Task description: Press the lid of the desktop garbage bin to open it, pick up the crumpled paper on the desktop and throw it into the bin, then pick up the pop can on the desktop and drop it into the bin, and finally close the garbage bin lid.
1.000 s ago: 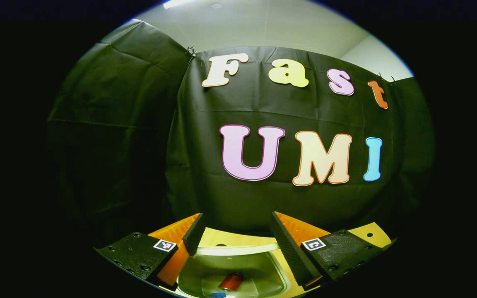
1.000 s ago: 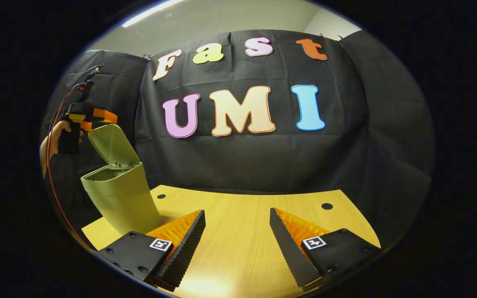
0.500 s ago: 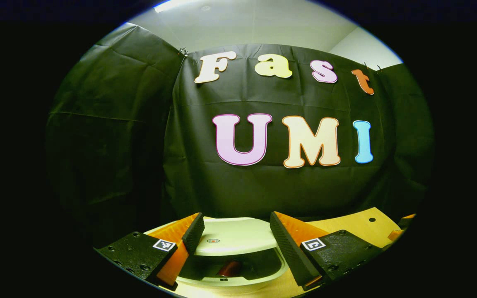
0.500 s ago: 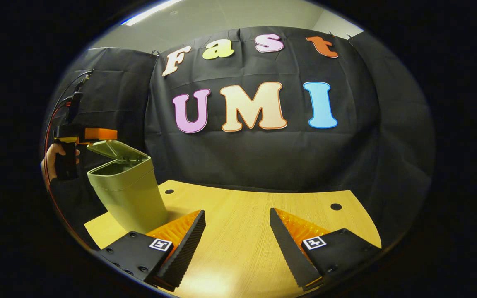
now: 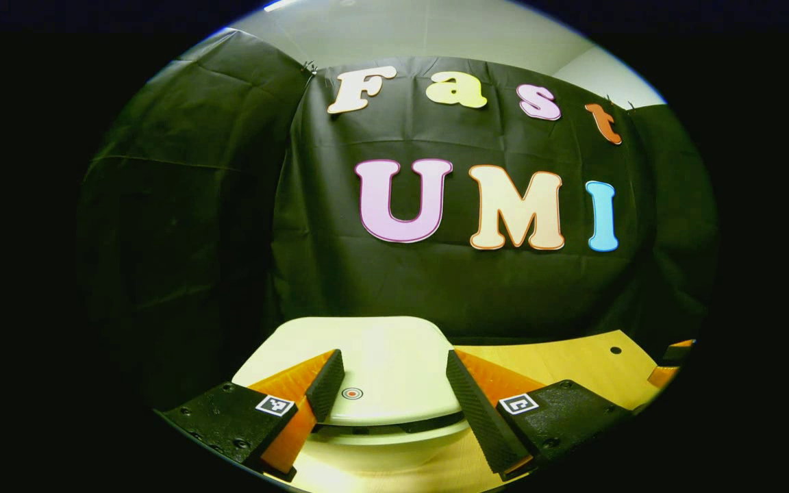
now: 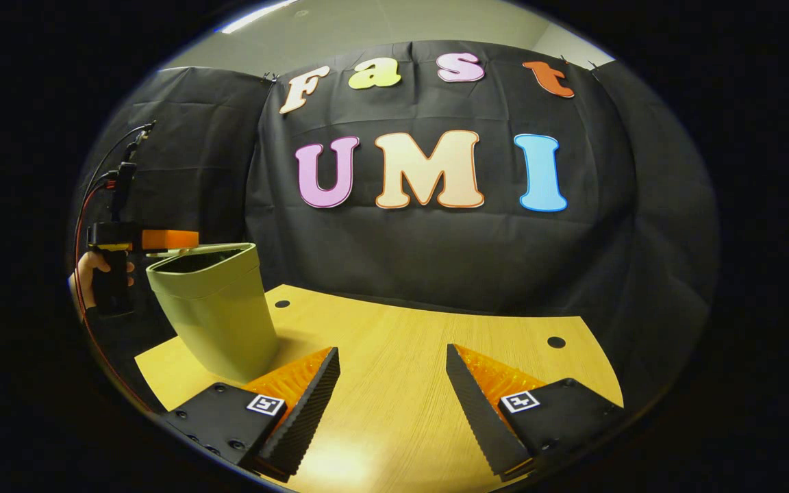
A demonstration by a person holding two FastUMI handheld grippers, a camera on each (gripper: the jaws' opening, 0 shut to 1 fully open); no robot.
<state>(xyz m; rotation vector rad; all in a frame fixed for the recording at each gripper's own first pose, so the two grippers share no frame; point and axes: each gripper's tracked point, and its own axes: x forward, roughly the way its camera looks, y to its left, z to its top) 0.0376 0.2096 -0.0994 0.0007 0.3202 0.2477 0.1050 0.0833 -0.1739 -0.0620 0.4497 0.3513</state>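
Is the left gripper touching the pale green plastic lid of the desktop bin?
Cannot tell. In the left gripper view the left gripper sits over the lid with jaws spread; the right gripper view shows it level with the lid, no clear gap.

black cloth walls [image 6: 401,260] behind a wooden table [image 6: 394,383]; pale ceiling [image 6: 381,27] with light strip.

A staged recording booth is shown, not a home: black cloth walls [image 6: 401,260] are clipped up across the middle of the frame, a plain white ceiling [image 6: 367,27] is seen at the top, and a bare wooden desktop [image 6: 394,383] with cable holes fills the bottom.
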